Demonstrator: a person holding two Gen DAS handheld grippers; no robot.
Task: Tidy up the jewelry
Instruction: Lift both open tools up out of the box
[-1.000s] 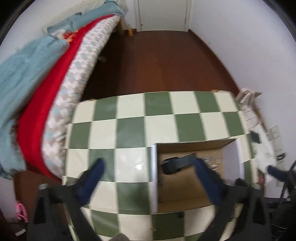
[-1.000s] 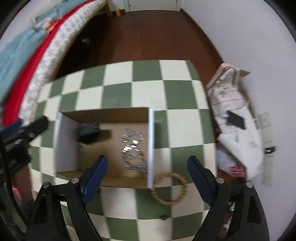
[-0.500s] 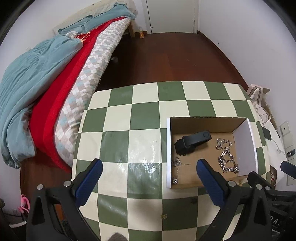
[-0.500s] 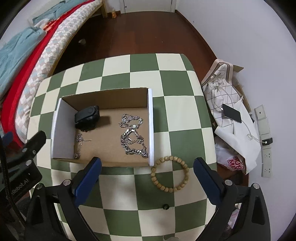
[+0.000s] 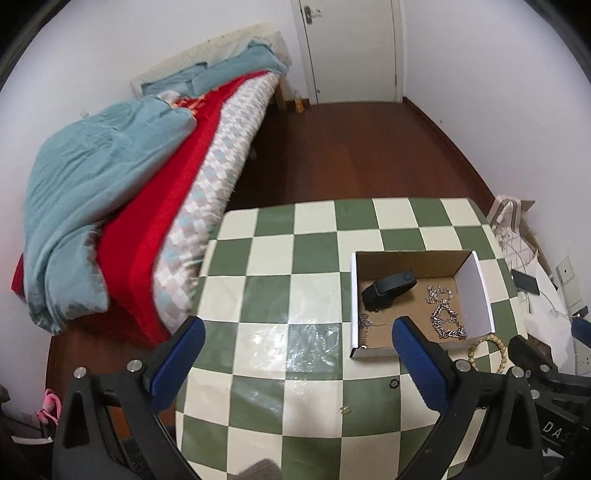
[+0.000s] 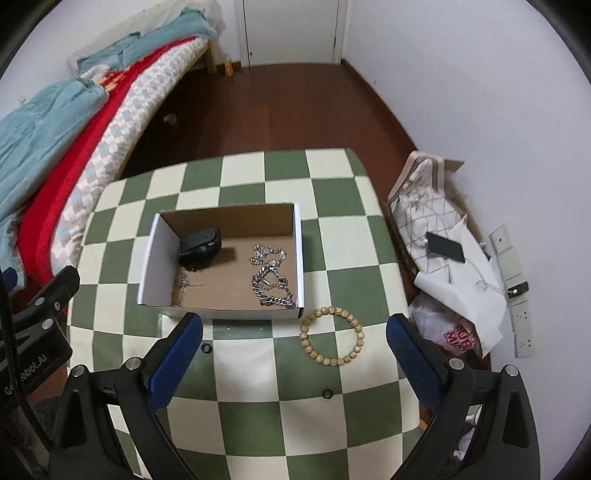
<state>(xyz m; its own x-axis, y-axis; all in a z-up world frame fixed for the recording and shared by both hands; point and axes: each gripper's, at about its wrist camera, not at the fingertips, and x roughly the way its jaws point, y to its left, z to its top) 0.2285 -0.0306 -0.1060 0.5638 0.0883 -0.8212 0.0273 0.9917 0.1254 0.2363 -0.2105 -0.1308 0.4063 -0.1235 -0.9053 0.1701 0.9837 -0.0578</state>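
An open cardboard box (image 6: 300, 254) (image 5: 354, 295) stands on the green-and-cream checkered table (image 6: 258, 369) (image 5: 280, 288). In it lie a black band (image 6: 199, 246) (image 5: 389, 286), a silver chain (image 6: 271, 280) (image 5: 445, 317) and a thin necklace (image 6: 181, 282) (image 5: 365, 321). A wooden bead bracelet (image 6: 331, 335) (image 5: 487, 350) lies on the table by the box's near right corner. Two small black rings (image 6: 205, 348) (image 6: 326, 394) lie on the table, one also in the left wrist view (image 5: 394, 384). My left gripper (image 5: 295, 347) and right gripper (image 6: 293, 339) are both open and empty, high above the table.
A bed (image 5: 140, 192) with red and blue covers runs along the table's left side. Bags, paper and a phone (image 6: 445, 248) lie on the floor to the right, against the wall. A small gold item (image 5: 345, 409) lies on the table near me. A door (image 6: 291, 29) stands at the far end.
Both grippers have risen and pulled back from the table, so the box and bracelet look smaller and more of the room shows. The jewelry has not moved.
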